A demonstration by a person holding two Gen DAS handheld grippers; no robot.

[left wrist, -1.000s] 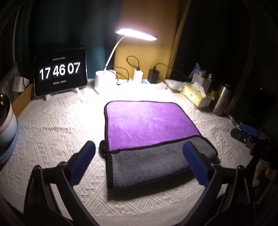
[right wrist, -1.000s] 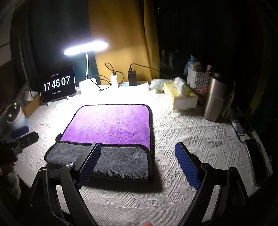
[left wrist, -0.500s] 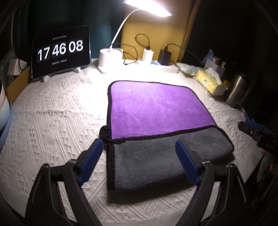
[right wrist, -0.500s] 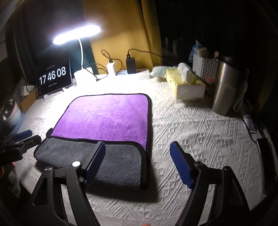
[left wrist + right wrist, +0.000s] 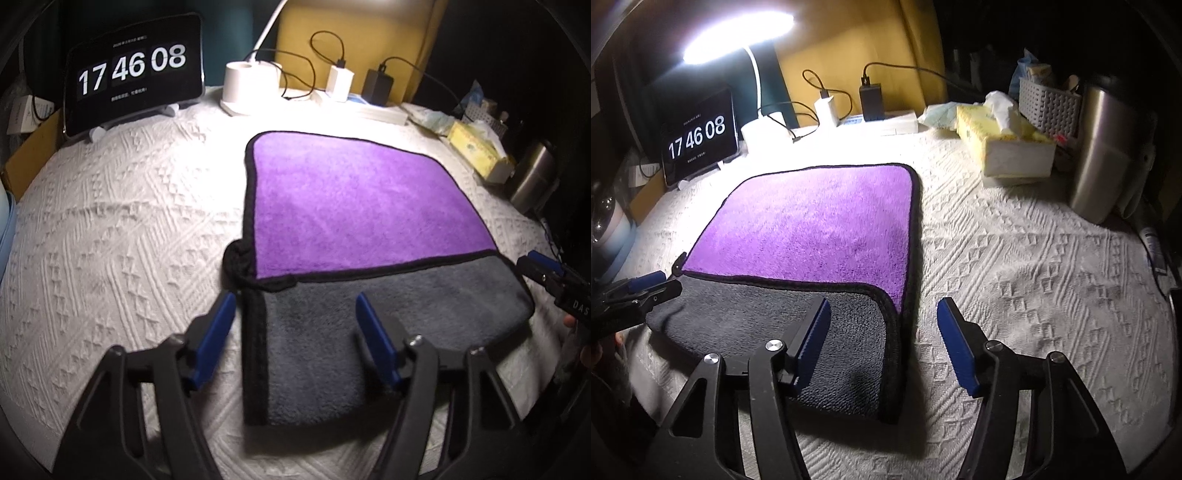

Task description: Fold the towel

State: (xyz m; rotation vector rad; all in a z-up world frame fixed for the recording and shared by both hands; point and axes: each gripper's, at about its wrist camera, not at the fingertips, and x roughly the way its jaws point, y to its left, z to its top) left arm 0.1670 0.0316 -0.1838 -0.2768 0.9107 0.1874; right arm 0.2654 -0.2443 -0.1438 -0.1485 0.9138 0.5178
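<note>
Left wrist view: my left gripper [image 5: 295, 325] is wide open, empty, straddling the near left edge of the towel [image 5: 354, 206], which lies flat mid-table with its near strip turned over grey side up. I'd go lower so one finger [image 5: 218, 332] slides under the black hem, then close on both layers together.

Right wrist view: my right gripper [image 5: 882, 332] is equally open and empty, spanning the towel's [image 5: 812, 229] near right corner. I'd grip both sides level and lift evenly, so the fold carries far without skewing.
</note>
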